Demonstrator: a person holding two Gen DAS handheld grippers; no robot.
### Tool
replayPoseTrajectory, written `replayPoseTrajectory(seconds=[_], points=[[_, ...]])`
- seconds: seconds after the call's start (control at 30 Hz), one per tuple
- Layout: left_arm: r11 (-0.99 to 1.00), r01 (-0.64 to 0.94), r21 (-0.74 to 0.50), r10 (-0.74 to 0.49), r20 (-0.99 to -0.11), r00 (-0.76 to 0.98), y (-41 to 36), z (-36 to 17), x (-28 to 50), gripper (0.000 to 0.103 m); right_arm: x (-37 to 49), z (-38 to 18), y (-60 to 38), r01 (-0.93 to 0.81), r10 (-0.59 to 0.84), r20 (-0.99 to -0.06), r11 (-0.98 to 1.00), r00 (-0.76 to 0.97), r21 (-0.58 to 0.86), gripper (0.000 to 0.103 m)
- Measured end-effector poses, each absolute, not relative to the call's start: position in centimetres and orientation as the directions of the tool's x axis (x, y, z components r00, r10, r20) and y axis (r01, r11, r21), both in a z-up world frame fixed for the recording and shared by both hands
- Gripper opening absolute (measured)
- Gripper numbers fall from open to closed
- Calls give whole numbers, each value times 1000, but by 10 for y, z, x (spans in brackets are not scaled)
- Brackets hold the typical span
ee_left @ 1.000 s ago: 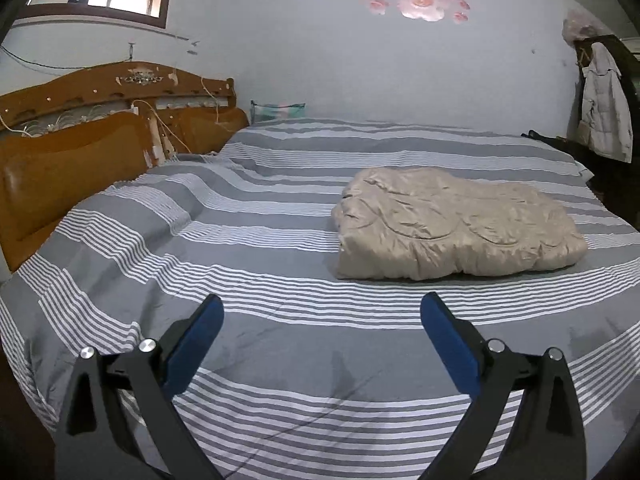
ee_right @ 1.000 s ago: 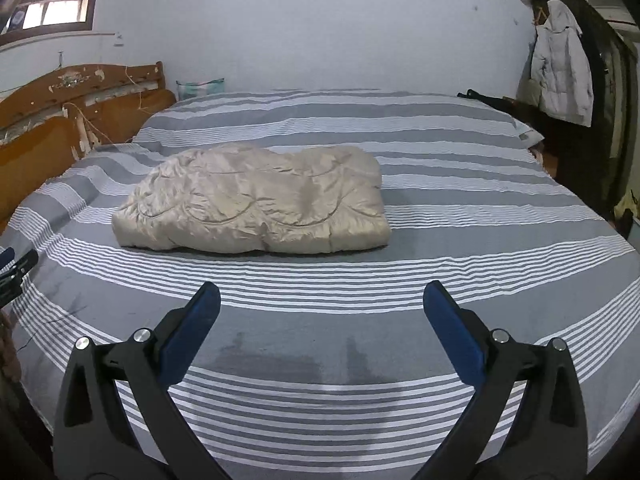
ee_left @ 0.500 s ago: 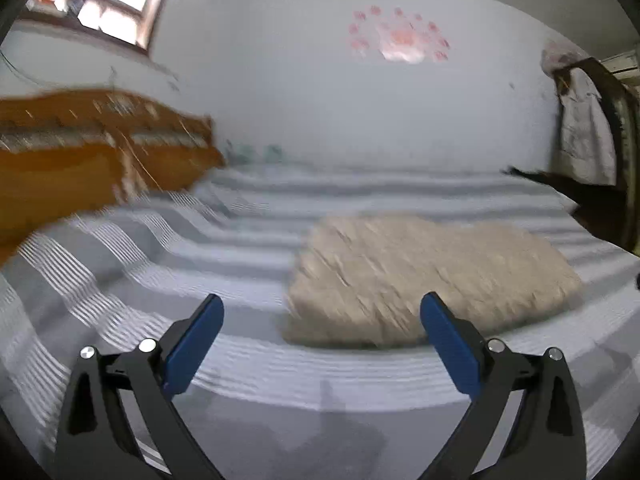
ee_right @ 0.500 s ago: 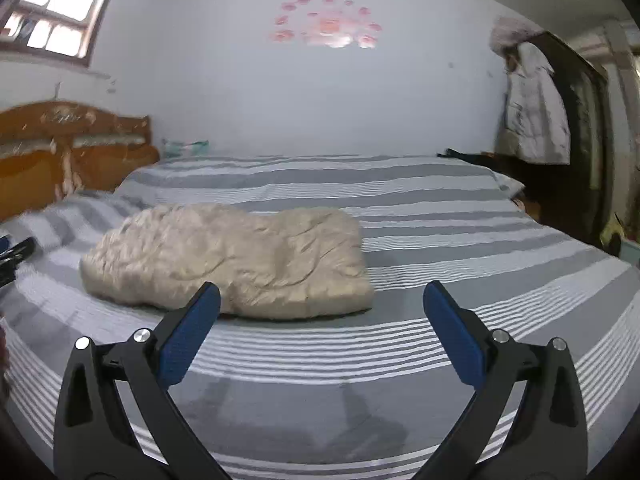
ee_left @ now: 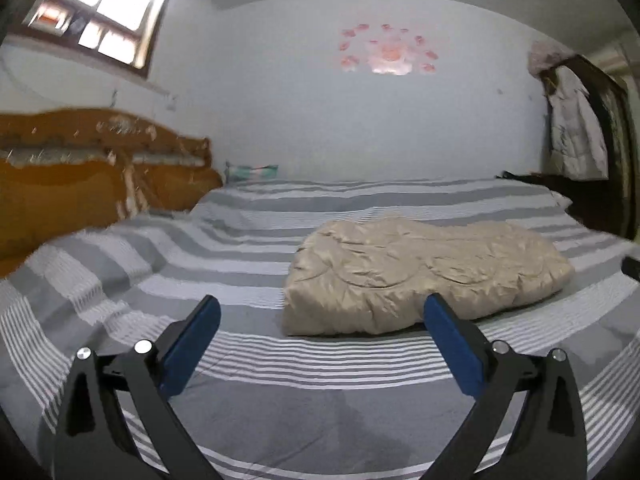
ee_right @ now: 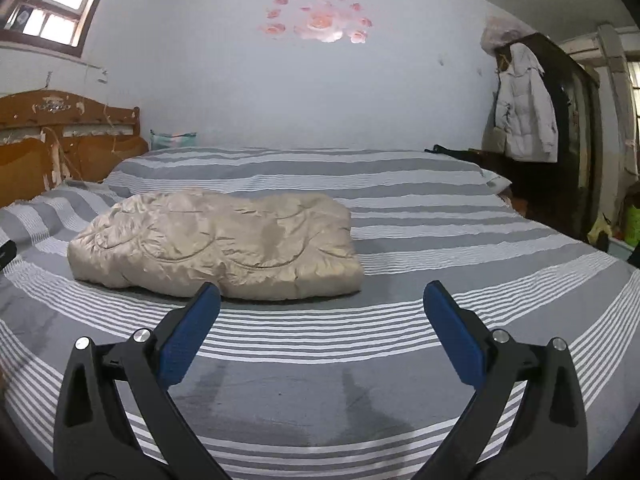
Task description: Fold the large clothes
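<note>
**Folded beige garment lying on the striped bed, both grippers hanging empty**

A beige quilted garment (ee_left: 424, 276) is lying folded into a puffy bundle on the grey-and-white striped bedsheet (ee_left: 312, 368). In the left wrist view it is sitting at about 1 o'clock from the left gripper (ee_left: 322, 312), whose blue-padded fingers (ee_left: 192, 344) are standing spread wide apart with nothing between them, just short of the bundle's near edge. In the right wrist view the same bundle (ee_right: 216, 244) is lying at about 11 o'clock from the right gripper (ee_right: 322, 300), also spread wide and gripping nothing; its left pad (ee_right: 188, 336) is overlapping the bundle's front edge in the picture, though contact cannot be told. A wooden headboard (ee_right: 68, 136) is standing at 9 o'clock, a pale coat (ee_right: 524, 116) is hanging at 2 o'clock, and pink rose decals (ee_right: 320, 20) are showing on the wall at 12 o'clock.
</note>
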State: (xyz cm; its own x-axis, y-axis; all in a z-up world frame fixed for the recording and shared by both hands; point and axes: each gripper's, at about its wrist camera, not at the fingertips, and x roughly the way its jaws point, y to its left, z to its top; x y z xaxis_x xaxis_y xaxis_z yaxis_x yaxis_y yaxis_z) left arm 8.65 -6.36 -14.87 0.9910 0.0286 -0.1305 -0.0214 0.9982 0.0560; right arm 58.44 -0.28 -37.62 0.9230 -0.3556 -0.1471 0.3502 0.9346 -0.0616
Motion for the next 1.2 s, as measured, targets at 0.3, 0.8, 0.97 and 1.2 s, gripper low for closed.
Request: replayPoseTrajectory(seconds=[0.3,0.8,0.97,1.2], points=[[998,-15,59,24,-150,988,-69,-151,92,101,583,-377,-4,309,-316,-150,949,937,-63,100],[999,-17,31,22,-178,984,-61,-154,97,101,583,-376,-3,302,-310,-154,951,938,-72,100],[999,-21,30,26,-182,983,-61,-154,98,101,583,-375,-3,303,-310,-155,950,938,-71,100],[999,-21,27,26,-190,981,-60,-154,98,101,589,-376,-2,302,-312,-169,950,935,-84,100]])
